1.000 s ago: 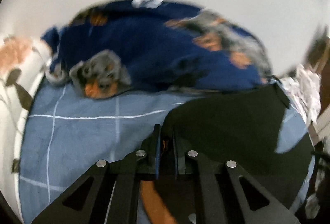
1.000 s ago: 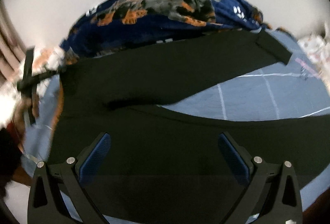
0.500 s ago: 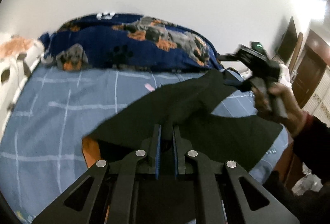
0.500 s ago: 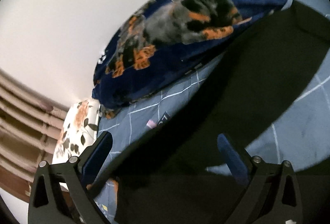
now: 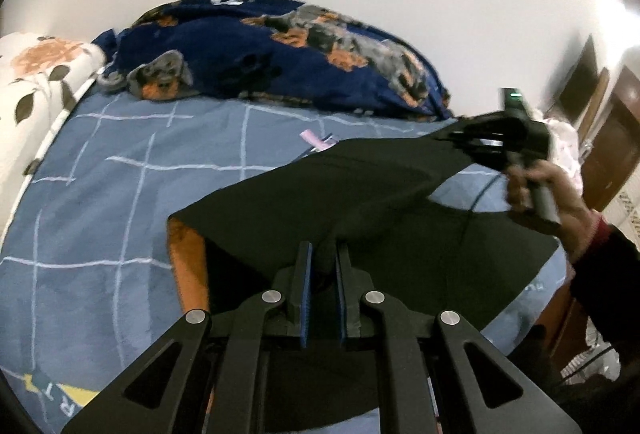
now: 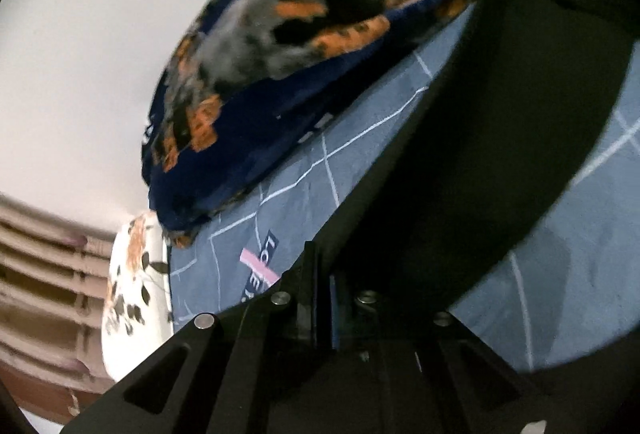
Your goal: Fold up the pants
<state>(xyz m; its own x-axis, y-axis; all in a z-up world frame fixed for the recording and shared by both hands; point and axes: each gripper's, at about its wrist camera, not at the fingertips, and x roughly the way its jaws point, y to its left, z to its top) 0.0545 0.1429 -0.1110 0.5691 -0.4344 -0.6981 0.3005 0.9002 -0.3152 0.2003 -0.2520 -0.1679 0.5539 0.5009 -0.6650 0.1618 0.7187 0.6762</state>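
Observation:
Black pants (image 5: 360, 194) lie spread on the blue checked bed sheet (image 5: 100, 194), with an orange inner side (image 5: 188, 266) showing at their left edge. My left gripper (image 5: 322, 250) is shut on a bunched fold at the near edge of the pants. In the left wrist view my right gripper (image 5: 448, 133) is at the far right end of the fabric, held by a hand (image 5: 552, 190). In its own view the right gripper (image 6: 322, 266) has its jaws closing, the pads nearly together on the edge of the pants (image 6: 480, 154), which stretch up to the right.
A navy blanket with dog prints (image 5: 280, 62) is heaped along the wall at the back of the bed. A floral pillow (image 5: 36, 82) sits at the left. A brown door (image 5: 616, 146) and a heap of pale cloth (image 5: 564, 146) stand past the bed's right edge.
The right gripper's jaws went from wide open to nearly together on the pants' edge, and it rolled. The left gripper carried its fold across the bed early on, then held still.

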